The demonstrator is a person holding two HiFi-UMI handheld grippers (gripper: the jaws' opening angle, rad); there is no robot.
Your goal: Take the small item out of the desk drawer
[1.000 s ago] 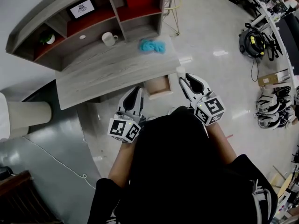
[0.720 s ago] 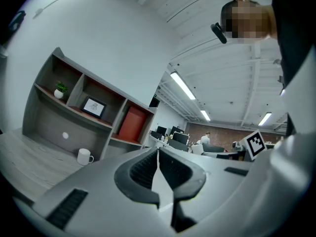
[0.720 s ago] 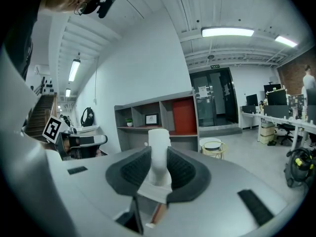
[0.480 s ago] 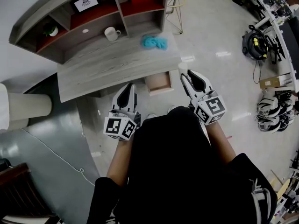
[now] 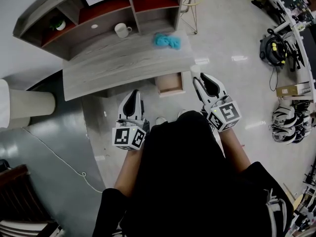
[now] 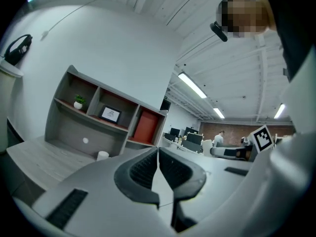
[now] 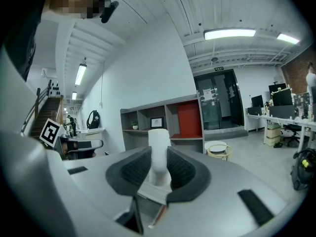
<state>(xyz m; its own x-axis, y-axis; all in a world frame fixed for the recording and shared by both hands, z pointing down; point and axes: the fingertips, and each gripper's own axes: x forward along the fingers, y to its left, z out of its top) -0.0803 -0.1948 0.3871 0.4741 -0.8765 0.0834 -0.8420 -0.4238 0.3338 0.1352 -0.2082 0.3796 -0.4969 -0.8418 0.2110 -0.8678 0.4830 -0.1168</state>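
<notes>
R claw [image 7: 159, 171] pinching small white cylinder [image 7: 159, 152], held up just right of the open drawer [image 5: 170, 84], outside it. Drawer sits under front edge of worktop [image 5: 113, 65]. L claw [image 6: 158, 164] pressed together, empty, left of drawer.

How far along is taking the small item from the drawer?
Done: the small white cylindrical item is out, clamped in the right gripper. In hand: only that; the left gripper is shut and empty. Left: the light wooden drawer under the grey wood-grain desk stands open, should closing be wanted.
</notes>
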